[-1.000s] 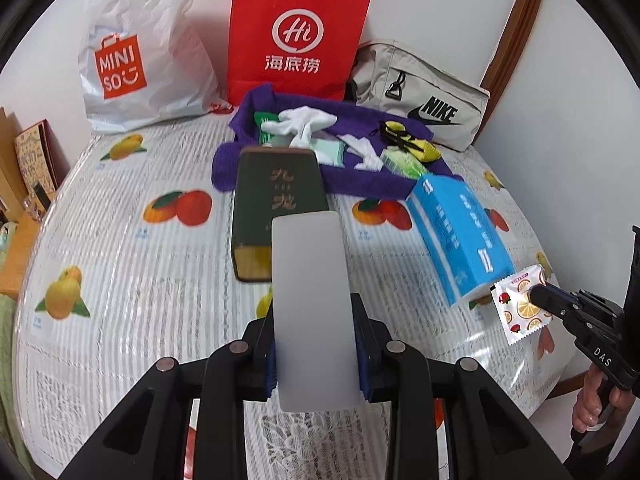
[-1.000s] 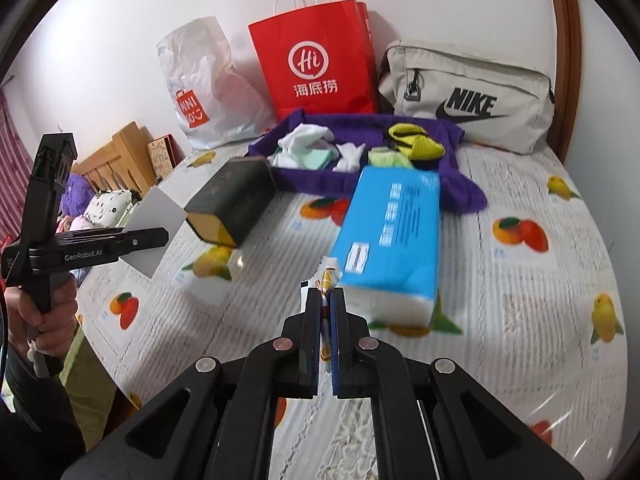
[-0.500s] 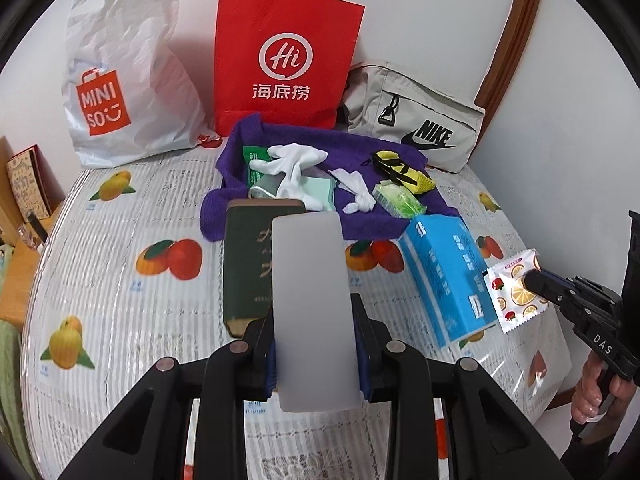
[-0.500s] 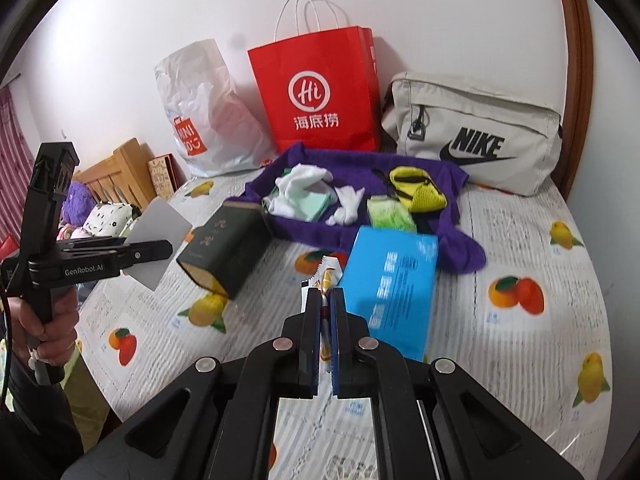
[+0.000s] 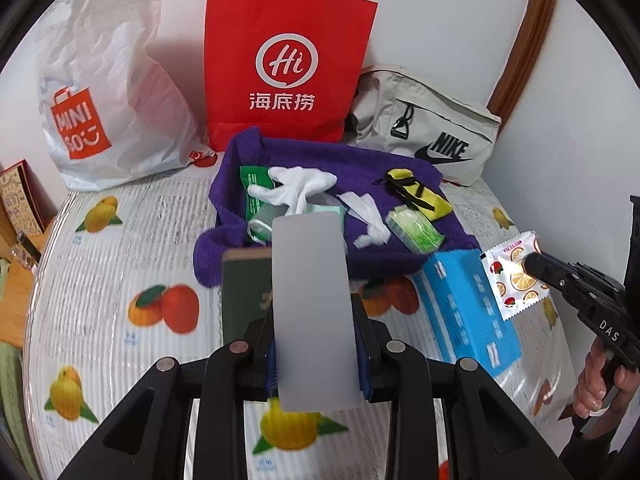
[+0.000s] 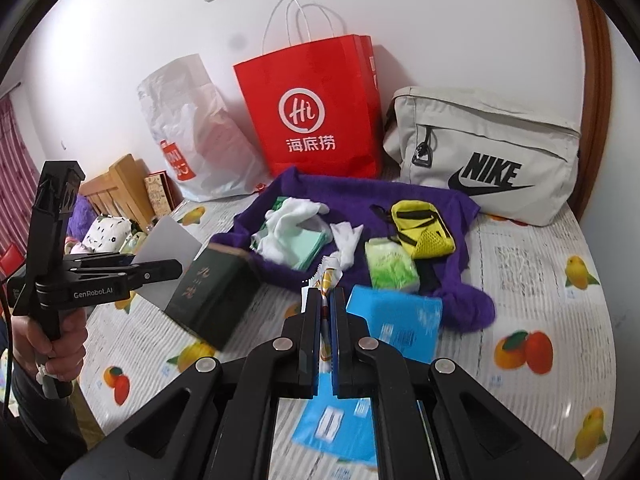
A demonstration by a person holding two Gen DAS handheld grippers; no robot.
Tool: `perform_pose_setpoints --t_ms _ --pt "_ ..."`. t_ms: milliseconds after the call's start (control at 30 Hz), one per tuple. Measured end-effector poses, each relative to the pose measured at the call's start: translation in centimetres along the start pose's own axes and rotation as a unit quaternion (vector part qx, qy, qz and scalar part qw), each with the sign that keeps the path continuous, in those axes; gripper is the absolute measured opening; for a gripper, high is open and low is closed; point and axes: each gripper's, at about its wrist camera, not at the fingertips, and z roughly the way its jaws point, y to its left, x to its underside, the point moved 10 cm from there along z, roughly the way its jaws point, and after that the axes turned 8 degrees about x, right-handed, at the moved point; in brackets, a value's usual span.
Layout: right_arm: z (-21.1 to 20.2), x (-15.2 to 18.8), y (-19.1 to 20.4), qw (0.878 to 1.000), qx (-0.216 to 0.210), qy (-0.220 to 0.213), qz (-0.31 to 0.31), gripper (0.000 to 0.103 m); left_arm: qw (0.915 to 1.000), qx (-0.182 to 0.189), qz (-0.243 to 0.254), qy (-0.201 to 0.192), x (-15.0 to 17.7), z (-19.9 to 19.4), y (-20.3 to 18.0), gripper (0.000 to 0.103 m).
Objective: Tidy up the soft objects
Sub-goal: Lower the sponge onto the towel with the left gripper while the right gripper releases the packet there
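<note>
Since before, both carried nearer the purple towel tray (image 5: 360, 160): left gripper (image 5: 316, 344) clamping grey flat card (image 5: 310, 300), right gripper (image 6: 328, 312) pinching fruit-print sachet (image 5: 516, 276); probably neither deposited yet.

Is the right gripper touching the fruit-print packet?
Touching. In the left wrist view the right gripper tips pinch the packet edge, holding it in the air; the right wrist view shows it clamped between shut jaws.
</note>
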Motion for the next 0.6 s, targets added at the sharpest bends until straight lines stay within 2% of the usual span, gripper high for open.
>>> perform_pose_setpoints --t_ms 300,600 --pt "4.8 -3.8 -0.6 1.0 -0.004 0.006 -0.013 0.004 0.9994 -0.029 -0.005 0.015 -4.0 3.6 2.2 0.028" --pt "10.3 -6.2 -2.2 0.999 0.006 0.035 -0.004 0.004 0.9979 -0.054 -0.017 0.031 -6.8 7.3 5.0 0.028"
